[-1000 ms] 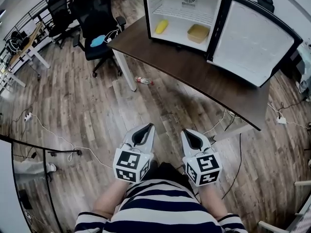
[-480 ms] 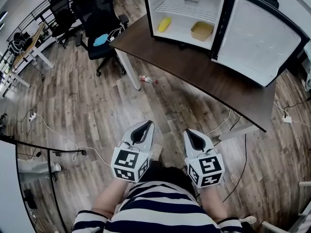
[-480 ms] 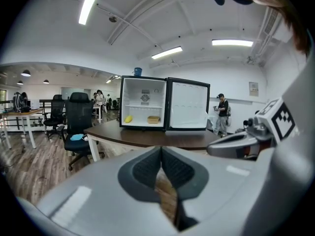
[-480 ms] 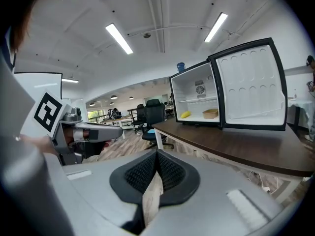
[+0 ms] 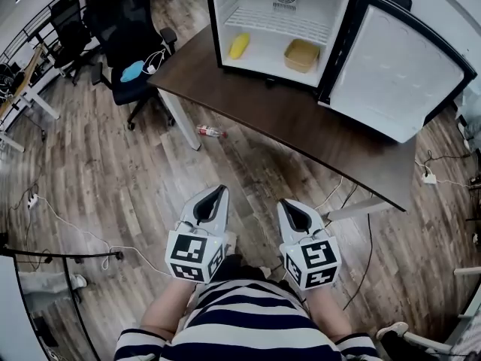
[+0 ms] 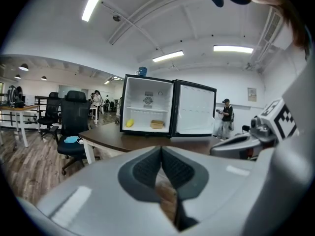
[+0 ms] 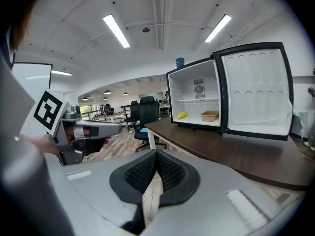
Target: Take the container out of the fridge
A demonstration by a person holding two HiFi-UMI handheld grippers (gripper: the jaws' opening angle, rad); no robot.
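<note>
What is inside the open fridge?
A yellow object at left, a tan container at right, a wire shelf above them. The container's inside is too small to tell.

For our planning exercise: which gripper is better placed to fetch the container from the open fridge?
Right, probably: the container sits right of centre in the fridge, nearer the right gripper.

- I see a dark wooden table (image 5: 301, 119) carrying the open fridge (image 5: 220, 17) near its far edge.
- On the fridge's bottom lie a tan container (image 5: 301, 55) to the right and a yellow item (image 5: 239, 46) to the left. It is perhaps a banana, but it is too small for me to tell.
- The plank floor (image 5: 113, 179) bears a bottle (image 5: 211, 131) lying near the table leg, an office chair (image 5: 131, 51) and a white cable (image 5: 68, 224).
</note>
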